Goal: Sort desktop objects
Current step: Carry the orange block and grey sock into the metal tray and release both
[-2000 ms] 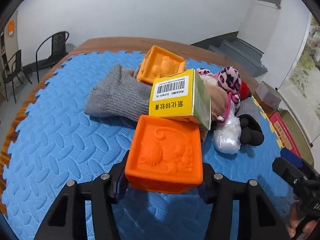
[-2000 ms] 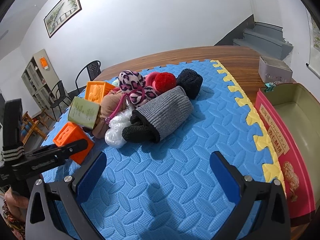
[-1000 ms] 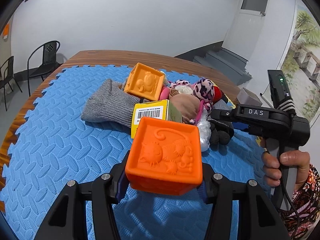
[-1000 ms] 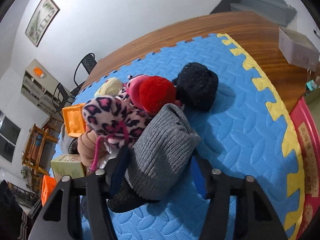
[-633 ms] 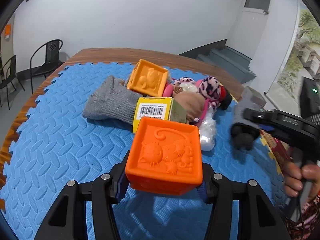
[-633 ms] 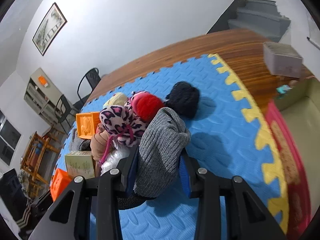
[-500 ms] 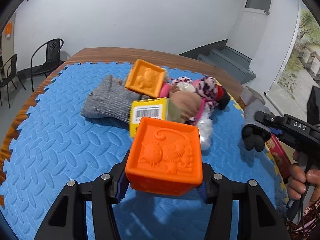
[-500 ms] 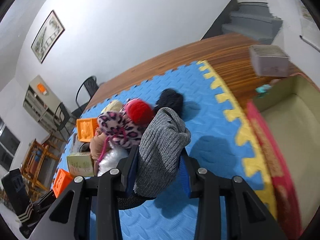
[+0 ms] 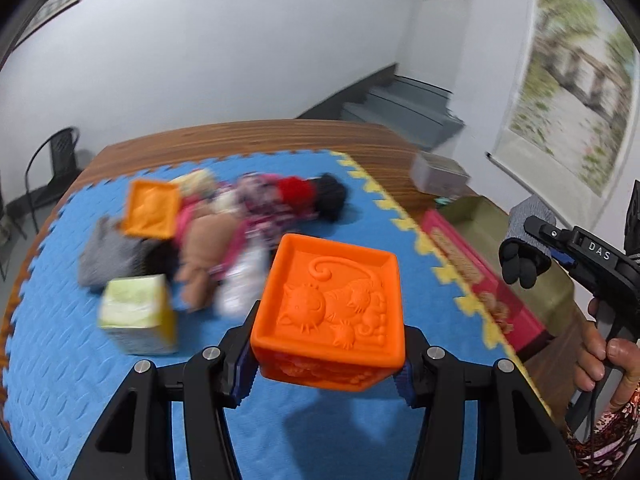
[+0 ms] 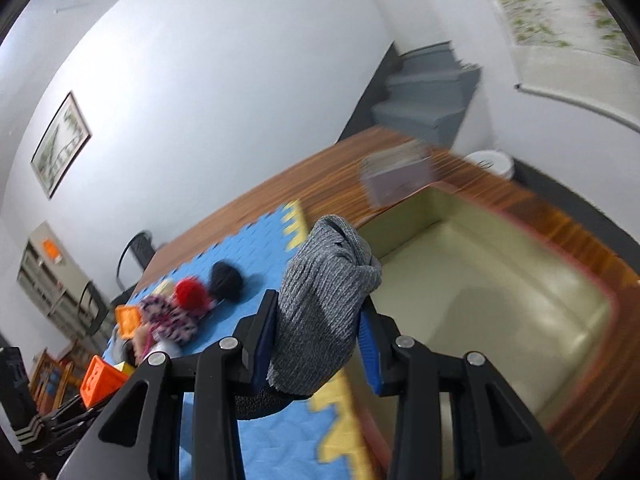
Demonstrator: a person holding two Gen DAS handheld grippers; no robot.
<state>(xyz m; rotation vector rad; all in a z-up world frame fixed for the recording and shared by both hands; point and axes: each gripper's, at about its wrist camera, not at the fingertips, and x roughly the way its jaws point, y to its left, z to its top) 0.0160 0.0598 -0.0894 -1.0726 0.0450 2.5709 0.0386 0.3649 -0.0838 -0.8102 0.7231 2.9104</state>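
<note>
Blue mat (image 9: 80,360) on wood table (image 9: 256,136), pile of soft items (image 9: 256,216) at centre. Red-rimmed box (image 10: 500,288) at mat's yellow edge. L gripper (image 9: 326,364) clenched on orange cube (image 9: 328,304), held above mat. R gripper (image 10: 316,344) grasping grey glove (image 10: 320,304), just beside box rim.

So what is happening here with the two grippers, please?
A person is sorting things off a blue mat. The left gripper is shut on an orange block above the mat. The right gripper holds a grey glove near an open box. A pile lies on the mat.
</note>
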